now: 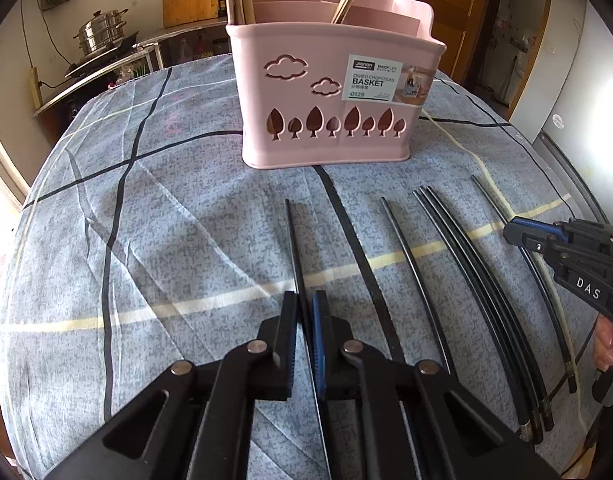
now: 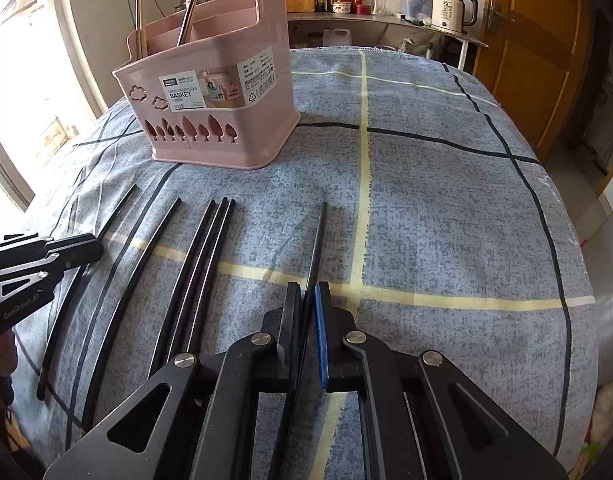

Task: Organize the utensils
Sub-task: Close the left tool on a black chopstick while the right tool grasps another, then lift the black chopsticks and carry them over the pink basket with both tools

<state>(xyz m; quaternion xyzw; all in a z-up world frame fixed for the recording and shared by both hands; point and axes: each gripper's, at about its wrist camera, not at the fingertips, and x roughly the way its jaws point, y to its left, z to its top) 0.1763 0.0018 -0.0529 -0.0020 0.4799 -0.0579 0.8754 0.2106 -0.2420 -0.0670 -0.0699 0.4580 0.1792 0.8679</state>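
A pink divided chopstick basket [image 1: 330,96] stands on the checked cloth; it also shows in the right wrist view [image 2: 210,96] with wooden and metal chopsticks standing in it. Several black chopsticks [image 1: 466,280] lie side by side in front of it, also in the right wrist view [image 2: 194,272]. My left gripper [image 1: 305,300] is shut on the leftmost black chopstick [image 1: 294,240]. My right gripper [image 2: 306,292] is shut on the rightmost black chopstick [image 2: 318,240]. Each gripper shows in the other's view: the right one [image 1: 522,236] and the left one [image 2: 78,252].
The table carries a blue-grey cloth [image 2: 446,200] with dark and cream lines. Behind stand a counter with a steel pot [image 1: 100,32], a kettle [image 2: 452,8], bottles and a wooden door [image 2: 534,60]. The table edge drops off at right.
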